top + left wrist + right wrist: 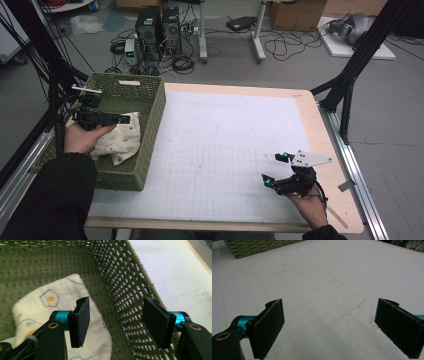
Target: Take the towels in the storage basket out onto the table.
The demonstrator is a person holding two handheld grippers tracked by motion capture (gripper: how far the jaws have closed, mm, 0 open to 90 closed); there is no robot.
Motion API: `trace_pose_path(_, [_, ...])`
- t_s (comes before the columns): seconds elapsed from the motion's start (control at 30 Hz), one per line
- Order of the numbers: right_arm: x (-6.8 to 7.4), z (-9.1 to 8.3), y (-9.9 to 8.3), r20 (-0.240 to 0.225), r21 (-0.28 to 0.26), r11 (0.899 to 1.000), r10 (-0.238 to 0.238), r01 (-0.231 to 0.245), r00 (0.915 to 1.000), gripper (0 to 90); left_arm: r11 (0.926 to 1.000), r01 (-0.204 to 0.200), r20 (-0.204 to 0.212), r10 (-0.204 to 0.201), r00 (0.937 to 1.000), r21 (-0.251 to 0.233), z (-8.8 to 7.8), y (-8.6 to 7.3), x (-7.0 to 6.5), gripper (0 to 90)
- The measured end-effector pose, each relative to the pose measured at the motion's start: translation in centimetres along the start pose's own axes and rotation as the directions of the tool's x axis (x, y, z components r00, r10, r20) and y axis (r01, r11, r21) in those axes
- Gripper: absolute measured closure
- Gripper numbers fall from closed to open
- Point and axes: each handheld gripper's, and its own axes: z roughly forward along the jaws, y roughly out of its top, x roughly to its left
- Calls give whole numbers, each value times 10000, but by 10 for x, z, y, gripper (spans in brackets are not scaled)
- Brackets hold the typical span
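High view is showing the left gripper [117,119] hovering inside the green basket [150,125], jaws standing apart with nothing between them; the cream cloth [122,142] with fried-egg prints is lying just beneath them. The right gripper [274,169] is resting gaping over the white gridded mat [225,150]. No writing is legible.

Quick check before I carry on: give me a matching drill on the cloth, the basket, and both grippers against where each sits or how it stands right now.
Things:
1. egg-print cloth
2. green basket
3. left gripper
4. right gripper

Places or states:
A. open, above the bare white gridded mat
B. lying inside the basket
C. at the table's left end
D. open, over the cloth inside the basket, gripping nothing

Pairs: 1-B, 2-C, 3-D, 4-A
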Motion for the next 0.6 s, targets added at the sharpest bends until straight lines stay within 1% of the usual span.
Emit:
trace_pose_path(0.07, [0,0,0,-12,33,10000,31,-31,10000,82,9999,-106,-199,108,9997,60,-1,0,0,390])
trace_pose_path(0.1, [0,1,0,-3,63,10000,14,-14,10000,81,9996,-223,-337,229,9992,163,-2,-1,1,389])
trace_pose_path(0.13, [0,1,0,4,40,10000,-32,32,10000,81,9996,-230,-476,239,9986,182,-2,-1,1,387])
trace_pose_path(0.2, [0,0,0,-12,58,10000,-8,8,10000,81,9987,-369,-771,396,9962,356,-3,-3,4,386])
trace_pose_path(0.27, [0,0,0,20,22,10000,-15,15,10000,81,9986,-385,-1076,421,9933,354,-3,-6,6,382])
trace_pose_path(0.33, [0,1,-1,28,71,10000,-29,29,10000,81,9984,-397,-1237,444,9913,405,-3,-8,7,375])
trace_pose_path(0.4, [1,1,0,-2,137,9999,15,-15,10000,82,9969,-528,-1580,614,9855,582,-3,-10,8,374])
trace_pose_path(0.43, [1,1,0,-15,96,9999,-79,79,10000,82,9958,-566,-1693,680,9832,714,-4,-10,10,368])
trace_pose_path(0.5, [1,1,0,-20,96,9999,-66,66,10000,81,9948,-599,-1972,753,9775,828,-4,-12,12,361])
trace_pose_path(0.53, [1,1,0,1,66,10000,-16,16,10000,81,9941,-593,-2144,776,9737,906,-5,-14,14,347])
trace_pose_path(0.57, [1,1,0,1,66,10000,-16,16,10000,81,9943,-552,-2239,744,9718,908,-4,-15,15,347])
trace_pose_path(0.6, [1,0,0,-2,63,10000,-18,18,10000,81,9931,-482,-2327,721,9699,1069,-4,-16,17,343])
